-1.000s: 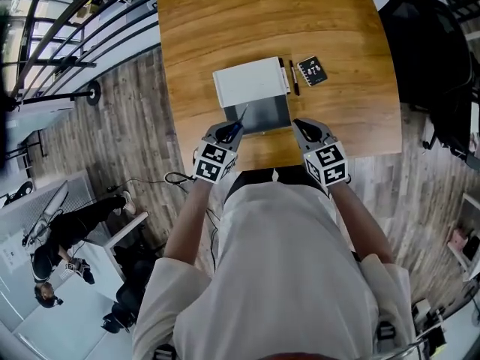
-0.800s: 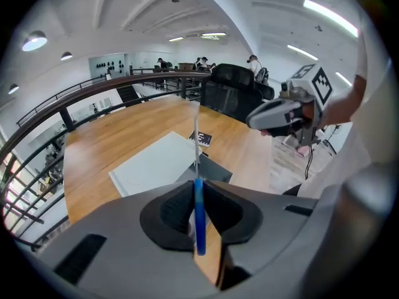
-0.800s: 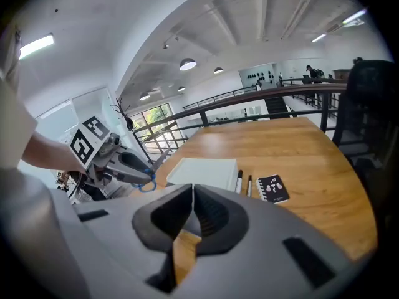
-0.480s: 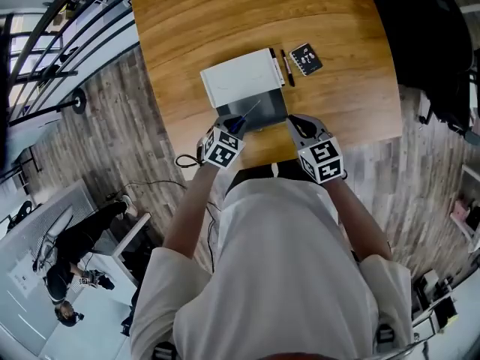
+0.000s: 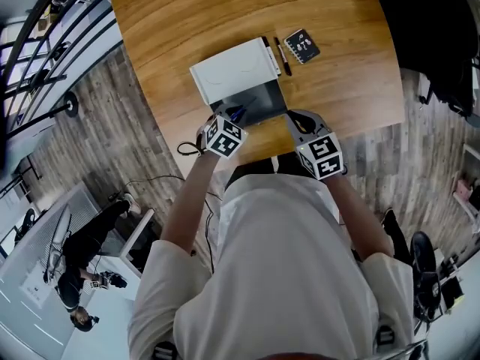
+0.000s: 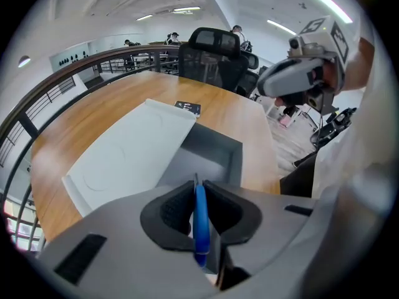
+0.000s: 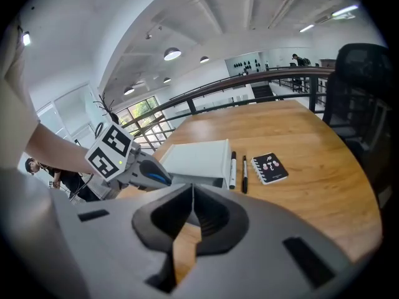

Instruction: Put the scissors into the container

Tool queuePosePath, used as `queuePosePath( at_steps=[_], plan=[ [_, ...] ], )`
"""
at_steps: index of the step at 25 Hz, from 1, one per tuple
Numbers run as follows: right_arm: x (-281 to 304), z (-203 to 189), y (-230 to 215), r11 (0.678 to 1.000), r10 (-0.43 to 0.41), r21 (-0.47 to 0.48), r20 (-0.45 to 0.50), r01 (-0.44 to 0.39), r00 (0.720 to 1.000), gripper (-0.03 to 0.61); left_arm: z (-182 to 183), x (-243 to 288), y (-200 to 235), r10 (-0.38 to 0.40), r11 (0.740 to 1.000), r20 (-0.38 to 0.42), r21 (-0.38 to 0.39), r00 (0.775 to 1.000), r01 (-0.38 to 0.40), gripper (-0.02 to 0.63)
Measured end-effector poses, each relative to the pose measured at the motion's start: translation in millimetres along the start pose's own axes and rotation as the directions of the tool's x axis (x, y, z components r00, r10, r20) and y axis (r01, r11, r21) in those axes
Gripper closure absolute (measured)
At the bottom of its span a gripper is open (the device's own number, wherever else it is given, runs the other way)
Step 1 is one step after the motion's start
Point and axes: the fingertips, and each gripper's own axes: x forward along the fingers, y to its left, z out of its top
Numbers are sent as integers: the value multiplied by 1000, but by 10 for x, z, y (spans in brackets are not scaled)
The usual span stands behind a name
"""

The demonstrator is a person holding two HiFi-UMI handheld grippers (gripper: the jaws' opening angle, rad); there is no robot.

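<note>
- A person is standing at the near edge of the desk (image 5: 345, 88) and is holding tongs in each hand.
- The left tongs (image 6: 198, 187) are closing on the scissors (image 6: 199, 226). The blue handle is sitting right in the middle, and the tongs are squeezing it from both sides.
- The scissors are hanging in the air in the left tongs, just over the near side of the container (image 6: 215, 143). They are not lying inside it yet.
- The container is a gray box lying close to the near edge of the desk, about halfway along it. A white lid (image 6: 131, 154) is covering its far part, and the near part is showing open.
- The right tongs (image 7: 190, 198) are clenched with nothing in them. They are waiting over the near edge of the desk, just beside the container, on the side toward the right edge.
- Two pens (image 7: 232, 164) and a little notebook (image 7: 269, 167) are lying beside the lid, toward the right edge of the desk.
- I am guessing the scissors are light and stiff. The plastic handle is looking smooth, so it could be slipping or turning in the tongs. The blades are thin and pointy, so the handle is the safe place to be holding them.
</note>
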Motion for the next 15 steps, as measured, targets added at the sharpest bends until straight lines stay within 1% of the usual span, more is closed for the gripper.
queuePosePath(
  at_steps=[4, 9, 12, 15],
  plan=[
    [27, -34, -43, 1000, -6, 11, -5, 6, 1000, 566, -14, 112, -6, -8, 1000, -9, 17, 1000, 8, 578],
    [16, -66, -85, 1000, -10, 16, -11, 10, 1000, 566, -58, 232, 9, 7, 998, -55, 60, 998, -4, 577],
    [24, -106, -132, 1000, -12, 17, -16, 12, 1000, 566, -105, 341, 25, 14, 998, -93, 66, 996, -8, 575],
    [1, -137, -130, 1000, -10, 16, -19, 11, 1000, 566, -137, 365, 34, 35, 997, -106, 67, 994, -28, 575]
  ],
)
